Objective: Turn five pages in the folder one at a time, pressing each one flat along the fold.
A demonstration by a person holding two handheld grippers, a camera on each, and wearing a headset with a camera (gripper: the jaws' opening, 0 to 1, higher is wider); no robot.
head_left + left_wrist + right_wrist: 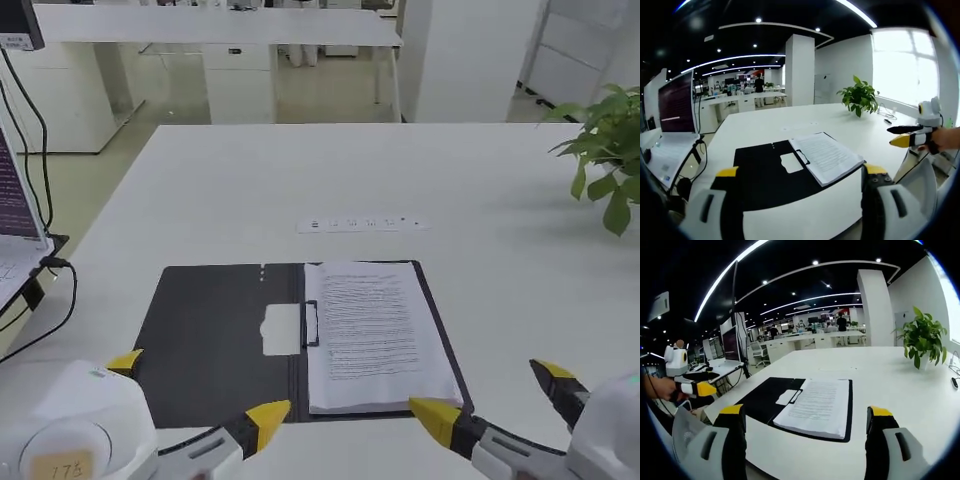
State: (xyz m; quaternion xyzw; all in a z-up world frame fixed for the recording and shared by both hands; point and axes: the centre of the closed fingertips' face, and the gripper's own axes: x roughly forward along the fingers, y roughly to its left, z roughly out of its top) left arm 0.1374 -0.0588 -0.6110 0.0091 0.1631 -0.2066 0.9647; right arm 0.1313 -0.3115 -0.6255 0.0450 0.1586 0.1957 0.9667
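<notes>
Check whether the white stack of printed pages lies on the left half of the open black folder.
No, the white stack of printed pages lies on the right half of the open black folder.

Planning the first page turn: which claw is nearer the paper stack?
Right. The right claw sits off the near right corner of the paper stack; the left claw is by the bare half of the folder.

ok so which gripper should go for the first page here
Right, probably. The right gripper hovers open just off the near right corner of the page stack, close to its free edge. The left gripper, also open, sits by the bare black cover, better suited to pressing the fold afterwards.
</notes>
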